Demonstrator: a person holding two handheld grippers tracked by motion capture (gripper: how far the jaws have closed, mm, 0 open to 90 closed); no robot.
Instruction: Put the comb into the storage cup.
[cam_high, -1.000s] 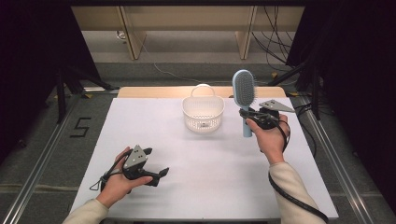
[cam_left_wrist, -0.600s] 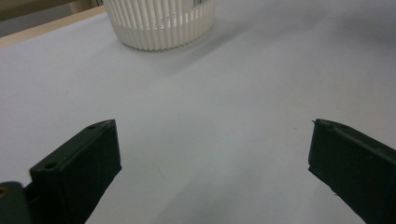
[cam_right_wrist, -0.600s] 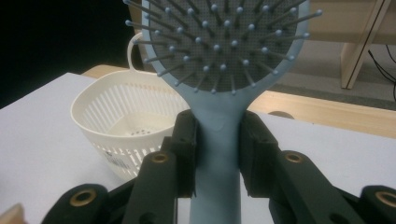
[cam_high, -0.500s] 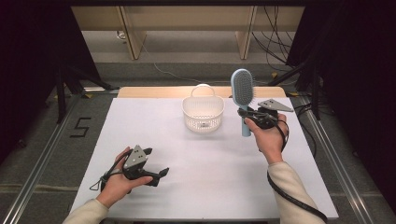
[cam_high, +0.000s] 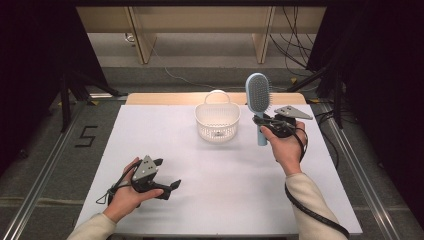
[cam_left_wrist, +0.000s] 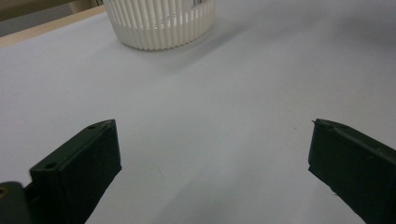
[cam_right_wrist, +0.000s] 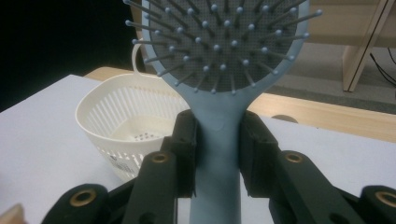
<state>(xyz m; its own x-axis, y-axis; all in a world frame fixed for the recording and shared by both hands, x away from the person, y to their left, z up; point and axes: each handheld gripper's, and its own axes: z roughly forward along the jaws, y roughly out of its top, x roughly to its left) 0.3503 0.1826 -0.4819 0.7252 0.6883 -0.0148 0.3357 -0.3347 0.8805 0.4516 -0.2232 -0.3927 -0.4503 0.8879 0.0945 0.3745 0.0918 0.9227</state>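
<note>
A light-blue plastic paddle hairbrush with a grey bristle pad (cam_high: 258, 96) is standing upright right of centre in the upper half of the high view, head up and handle end pointing down toward the table, and it is being held above the surface rather than lying on it. The right gripper (cam_high: 261, 121) is clenching its two black jaws on the brush's handle just below the head; in the right gripper view the hairbrush (cam_right_wrist: 219, 121) is rising between the jaws at the middle of the frame, with the bristle pad spreading across the top edge and facing the camera. Just to the left of the brush in the high view, a round white slatted plastic basket with a loop handle (cam_high: 217, 121) is sitting on the white table top (cam_high: 240, 185), near the brush but apart from it; the same basket (cam_right_wrist: 122, 122) is appearing at left centre of the right gripper view, behind the jaws. At the lower left of the high view, the left gripper (cam_high: 167, 187) is resting low over the table in the person's hand, well apart from the basket. In the left gripper view its jaws are standing wide apart at the lower corners, grasping nothing, with bare table between them and the basket's lower wall (cam_left_wrist: 161, 25) at the top of the frame.
</note>
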